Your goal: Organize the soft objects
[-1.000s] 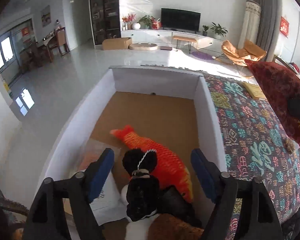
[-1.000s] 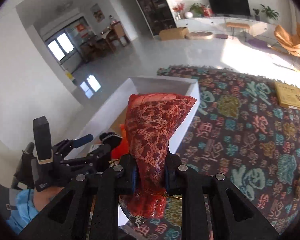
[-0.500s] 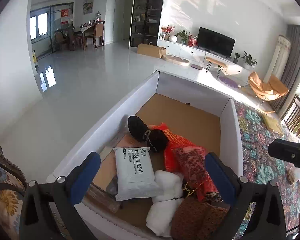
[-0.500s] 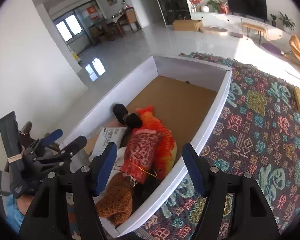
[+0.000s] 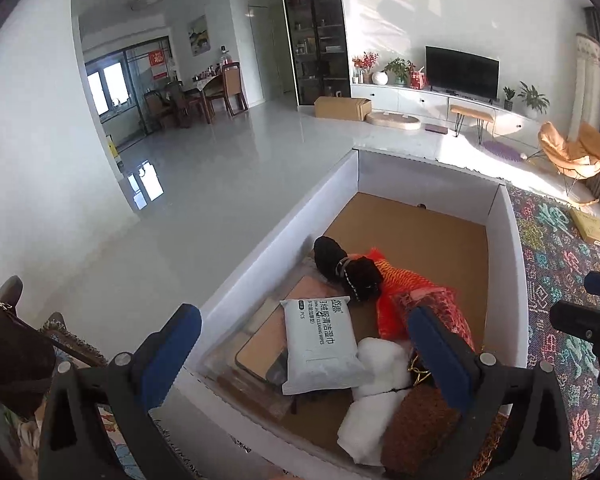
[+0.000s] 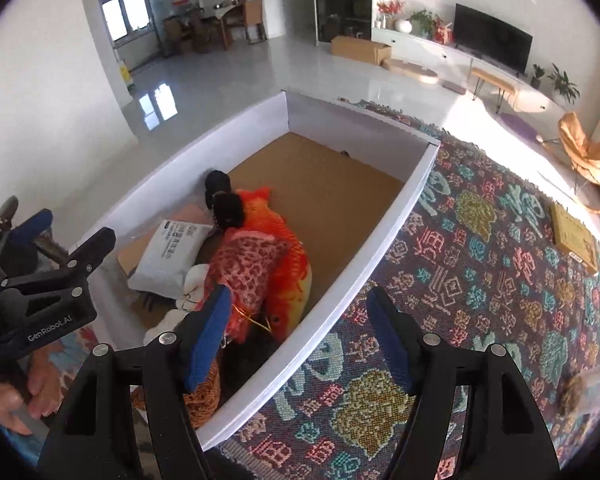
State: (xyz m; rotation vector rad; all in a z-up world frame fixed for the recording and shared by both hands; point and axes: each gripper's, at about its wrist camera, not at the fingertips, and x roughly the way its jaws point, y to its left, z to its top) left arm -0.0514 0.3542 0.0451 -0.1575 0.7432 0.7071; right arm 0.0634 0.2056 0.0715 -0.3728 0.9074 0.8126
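Red-patterned fabric, a soft pouch [image 6: 247, 268], lies in the white box [image 6: 384, 236] on top of the orange plush fish [image 6: 278, 248], just beyond the right gripper [image 6: 296, 336], toward eleven o'clock from its fingertips. Its long axis runs from seven to one o'clock in the right wrist view, roughly in line with the fish beneath it. The right gripper's jaws have just been opening and now stand well apart with nothing between them; the pouch sits clear of the pads. The left gripper [image 5: 300, 352] hangs over the box's near end, jaws at their widest and empty, with the grey wipes pack [image 5: 320, 344] and white soft roll [image 5: 376, 384] framed between its fingers and the black plush [image 5: 348, 270] farther off at twelve o'clock. With the pouch apparently placed, the next soft item probably lies outside the box: a small tan thing [image 6: 576, 394] rests on the patterned cloth [image 6: 480, 264] at three o'clock of the right gripper, which is the nearer hand.
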